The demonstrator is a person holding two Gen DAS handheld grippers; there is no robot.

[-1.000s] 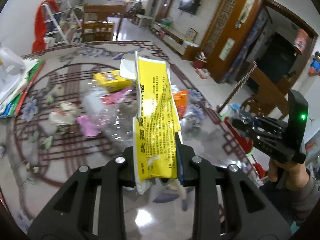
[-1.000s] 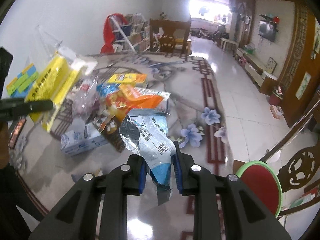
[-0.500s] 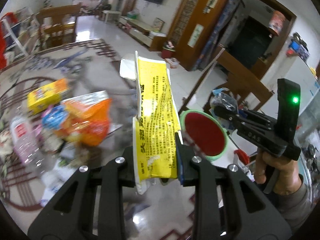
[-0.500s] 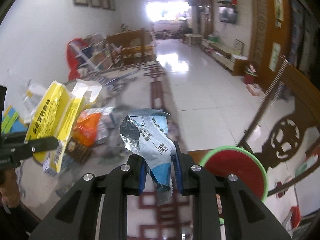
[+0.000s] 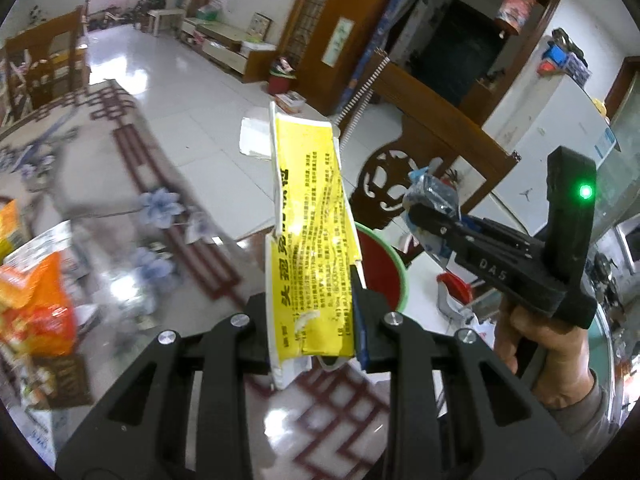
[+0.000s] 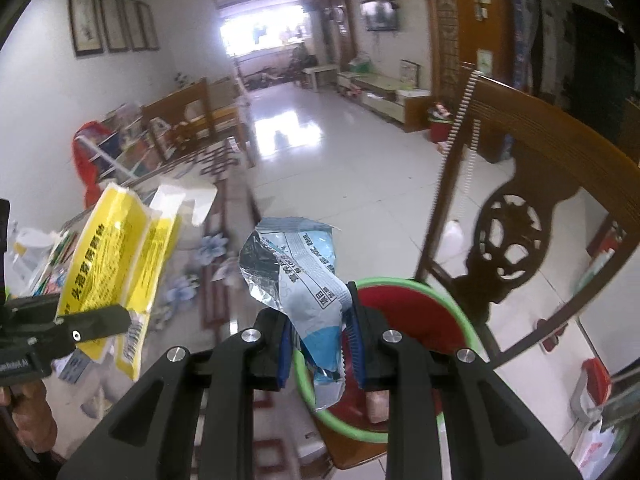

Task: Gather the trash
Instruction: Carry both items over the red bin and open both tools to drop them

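The left claw point(image 5: 314, 320) was pressed together on a flattened yellow box point(image 5: 312, 240), which stood up from the jaws with its white flap open at the top. The right claw point(image 6: 318, 344) pinched a crumpled blue-and-silver wrapper point(image 6: 296, 268) by its lower end, the torn top fanning out above the jaws.

Just beyond both claws stood a basin point(image 6: 460, 316), red inside with a green rim, on what looked like the seat of a carved wooden chair point(image 6: 516, 236) beside the desk point(image 5: 120, 160). In the right wrist view the wrapper's lower end hung in front of the basin; in the left wrist view the box partly covered the basin's near side, so neither piece was in it yet. Something small and pale seemed to lie inside the basin, too blurred to name.

Back on the desk, an orange bag point(image 5: 36, 300) and other blurred packets were still lying at the left edge of the left wrist view. So two pieces were in hand and near the basin, unreleased, and more trash on the desk was left to fetch.
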